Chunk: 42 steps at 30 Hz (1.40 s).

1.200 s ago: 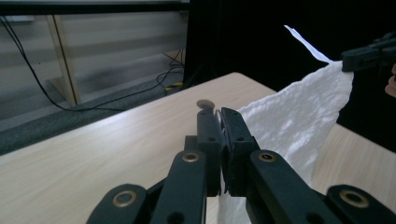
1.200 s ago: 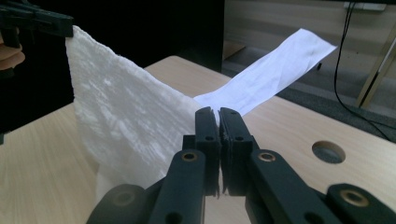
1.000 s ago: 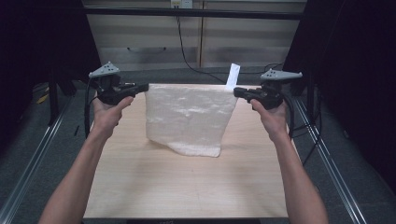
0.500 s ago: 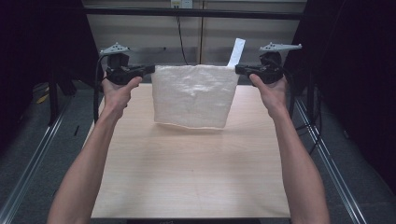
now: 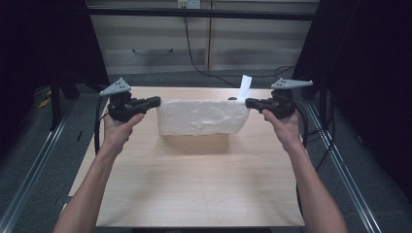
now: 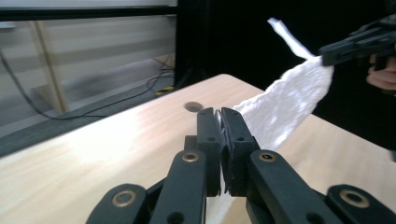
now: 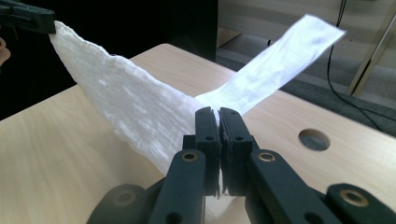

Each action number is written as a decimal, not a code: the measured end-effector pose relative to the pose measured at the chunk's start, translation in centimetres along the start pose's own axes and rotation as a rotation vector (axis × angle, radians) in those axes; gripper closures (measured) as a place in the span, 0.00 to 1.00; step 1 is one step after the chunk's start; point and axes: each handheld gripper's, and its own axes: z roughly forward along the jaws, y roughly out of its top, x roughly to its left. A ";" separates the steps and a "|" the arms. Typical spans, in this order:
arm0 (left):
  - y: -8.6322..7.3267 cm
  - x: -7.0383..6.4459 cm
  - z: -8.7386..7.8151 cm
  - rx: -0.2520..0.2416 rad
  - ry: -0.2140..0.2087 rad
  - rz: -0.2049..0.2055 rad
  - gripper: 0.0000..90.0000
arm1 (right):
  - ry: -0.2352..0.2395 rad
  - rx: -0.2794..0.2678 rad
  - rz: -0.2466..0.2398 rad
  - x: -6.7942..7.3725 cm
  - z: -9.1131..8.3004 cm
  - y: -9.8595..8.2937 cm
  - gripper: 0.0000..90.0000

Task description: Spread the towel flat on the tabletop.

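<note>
- I count two grippers, one white cloth, one table and one round hole in the tabletop.
- My left gripper (image 5: 156,101) has its jaws pressed together on one upper corner of the white cloth (image 5: 200,118); in the left gripper view the fabric is pinched thin between the black pads.
- My right gripper (image 5: 249,102) is clamped the same way on the opposite upper corner, with a flat white strip (image 5: 245,87) of the cloth sticking up past its jaws.
- The cloth hangs stretched between the two grippers, its top edge taut from one set of jaws to the other, its lower edge over the table (image 5: 194,184); I cannot tell whether it touches the wood.
- The cloth is soft and crinkled, with a nubbly weave; the strip looks smoother and flatter.
- The table is pale wood-grain, smooth, rectangular.
- The round hole (image 7: 313,139) lies in the tabletop just beyond my right gripper's jaws.
</note>
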 end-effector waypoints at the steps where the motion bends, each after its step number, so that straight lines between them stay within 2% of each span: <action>1: -0.5 -0.3 -0.2 -0.001 -0.012 0.003 0.97 | 0.004 0.004 -0.004 0.3 -0.1 -0.6 0.97; 2: -0.5 -0.3 -0.2 -0.001 -0.012 0.003 0.97 | 0.007 0.007 0.000 0.6 -0.3 -1.1 0.97; 3: -1.3 -0.7 -0.6 0.014 -0.013 -0.005 0.97 | 0.011 0.009 0.000 0.8 -0.4 -1.7 0.97; 8: -3.0 -1.4 -1.2 0.047 -0.022 -0.004 0.97 | 0.039 0.006 0.019 1.6 -1.1 -4.1 0.97; 9: -3.4 -1.6 -1.3 0.050 -0.028 -0.013 0.97 | 0.040 0.013 0.016 1.9 -1.1 -4.6 0.97; 11: -4.2 -1.9 -1.8 0.065 -0.026 0.001 0.97 | 0.052 0.019 0.013 2.5 -1.4 -5.5 0.97; 16: -6.8 -2.7 -2.5 0.104 -0.038 -0.028 0.97 | 0.080 0.048 0.000 4.1 -2.0 -7.8 0.97; 17: -6.8 -2.7 -2.5 0.104 -0.038 -0.028 0.97 | 0.080 0.048 0.000 4.1 -2.0 -7.8 0.97; 18: -7.9 -3.2 -2.8 0.131 -0.039 -0.030 0.97 | 0.084 0.063 -0.010 4.7 -2.2 -8.5 0.97; 20: -8.9 -3.8 -3.0 0.178 -0.040 -0.001 0.97 | 0.079 0.081 -0.015 5.1 -2.3 -9.1 0.97; 21: -9.4 -3.9 -3.2 0.183 -0.049 -0.013 0.97 | 0.088 0.082 -0.006 5.3 -2.3 -9.5 0.97; 22: -9.4 -3.9 -3.2 0.183 -0.049 -0.013 0.97 | 0.088 0.082 -0.006 5.3 -2.3 -9.5 0.97; 23: -10.1 -4.3 -3.6 0.202 -0.050 -0.006 0.97 | 0.105 0.094 0.009 5.7 -2.3 -10.5 0.97; 25: -10.5 -4.3 -3.7 0.212 -0.051 -0.006 0.97 | 0.109 0.137 0.000 6.3 -1.9 -11.5 0.97; 26: -11.2 -4.3 -3.8 0.224 -0.055 -0.019 0.97 | 0.114 0.145 -0.002 6.6 -1.7 -12.0 0.97; 28: -11.5 -4.4 -3.8 0.228 -0.056 -0.024 0.97 | 0.116 0.154 -0.005 6.9 -1.7 -12.5 0.97; 31: -13.3 -4.9 -4.2 0.264 -0.078 -0.018 0.97 | 0.122 0.175 0.004 7.5 -1.6 -14.1 0.97; 33: -14.4 -5.0 -4.5 0.275 -0.088 -0.035 0.97 | 0.128 0.194 0.003 7.8 -1.6 -14.7 0.97; 36: -15.2 -5.3 -4.5 0.295 -0.088 -0.031 0.97 | 0.136 0.206 -0.001 8.2 -1.5 -15.3 0.97; 39: -16.6 -5.9 -4.5 0.343 -0.101 -0.037 0.97 | 0.140 0.228 -0.003 8.5 -1.3 -15.9 0.97; 41: -16.9 -5.9 -4.6 0.359 -0.108 -0.038 0.96 | 0.149 0.228 0.002 8.5 -1.3 -16.2 0.97; 42: -17.2 -6.0 -4.7 0.373 -0.119 -0.033 0.96 | 0.157 0.247 0.002 8.8 -1.2 -16.8 0.96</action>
